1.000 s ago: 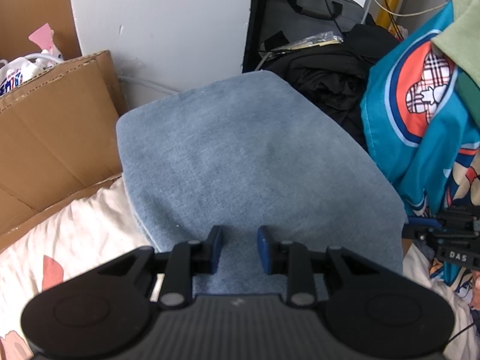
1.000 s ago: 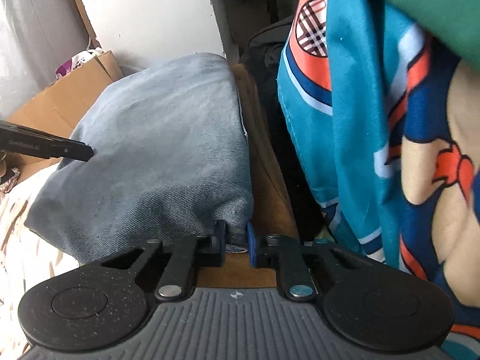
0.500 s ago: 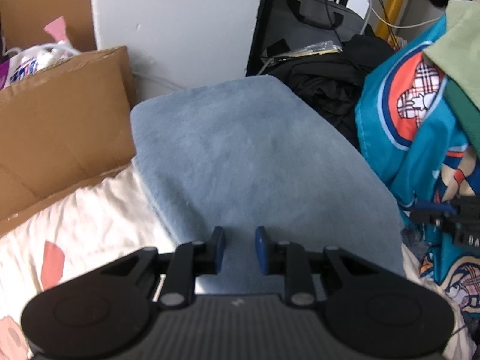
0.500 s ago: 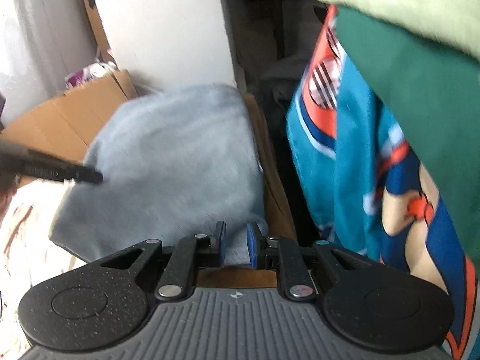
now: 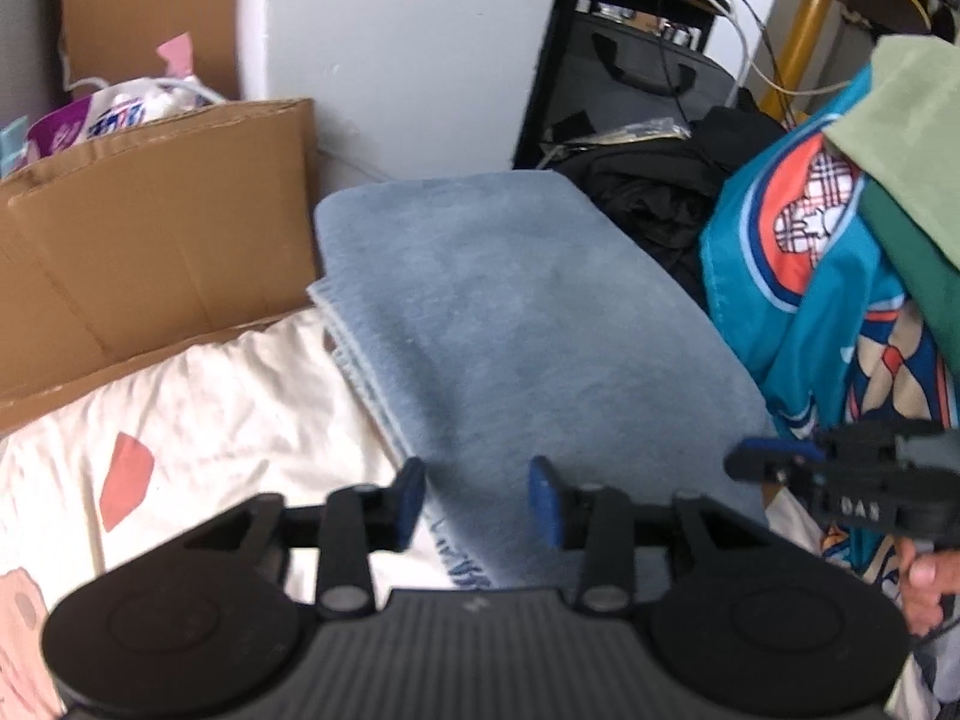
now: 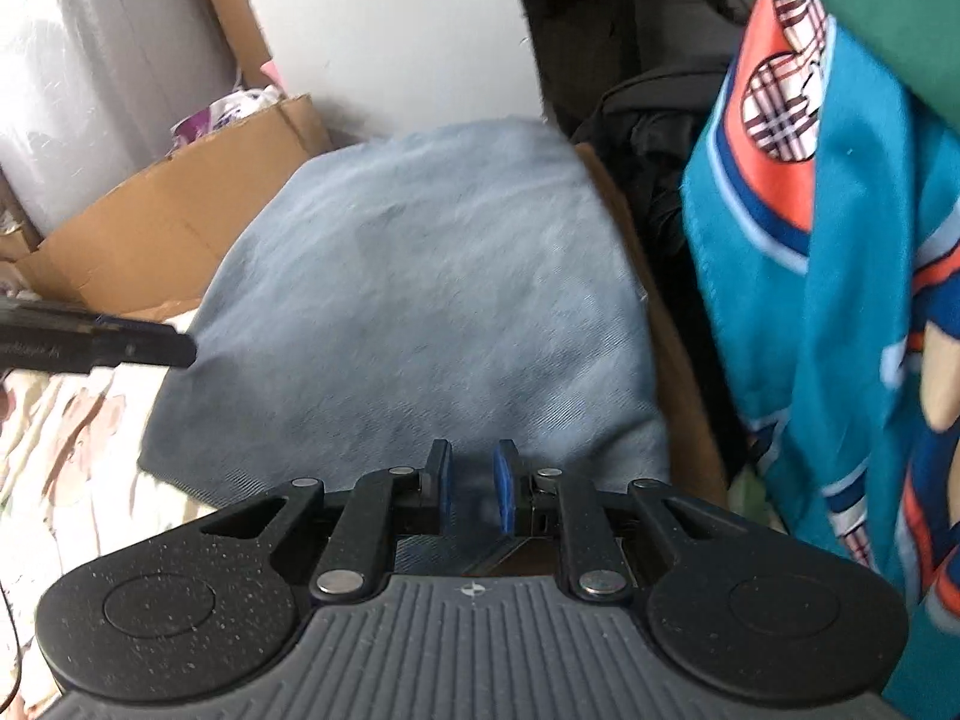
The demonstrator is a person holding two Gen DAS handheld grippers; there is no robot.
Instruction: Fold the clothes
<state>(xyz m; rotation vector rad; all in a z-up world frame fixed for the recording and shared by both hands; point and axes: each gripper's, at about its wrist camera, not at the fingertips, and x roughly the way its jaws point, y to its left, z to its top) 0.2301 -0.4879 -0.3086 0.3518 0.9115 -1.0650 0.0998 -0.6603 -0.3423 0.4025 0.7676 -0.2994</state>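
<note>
Cream bedding [image 5: 228,414] with salmon-pink patches covered the work surface, hemmed by a cardboard box [image 5: 156,228] at ten o'clock and a white wall [image 5: 408,48] behind it. Both tools pointed steeply down over the near edge of the folded blue denim garment [image 5: 516,324], which lay as a thick, neat rectangle running from six o'clock towards twelve, its stacked layers showing along the left edge. Nearest the lens, the left gripper [image 5: 477,495] had just been opening; its blue pads stood well apart above the garment's near hem, with cloth seen below the gap but nothing pinched. At four o'clock in the left wrist view, the right gripper [image 5: 774,468] jutted in from the side, a person's fingers [image 5: 921,576] curled beneath it. In its own view the right gripper [image 6: 471,489] had a narrow gap between the pads, over the garment's near right corner; whether any cloth was caught there could not be told. Beyond, at two o'clock, hung a teal printed fabric [image 5: 804,300] under green cloth [image 5: 912,120], with dark clothes [image 5: 654,192] heaped at one o'clock.
</note>
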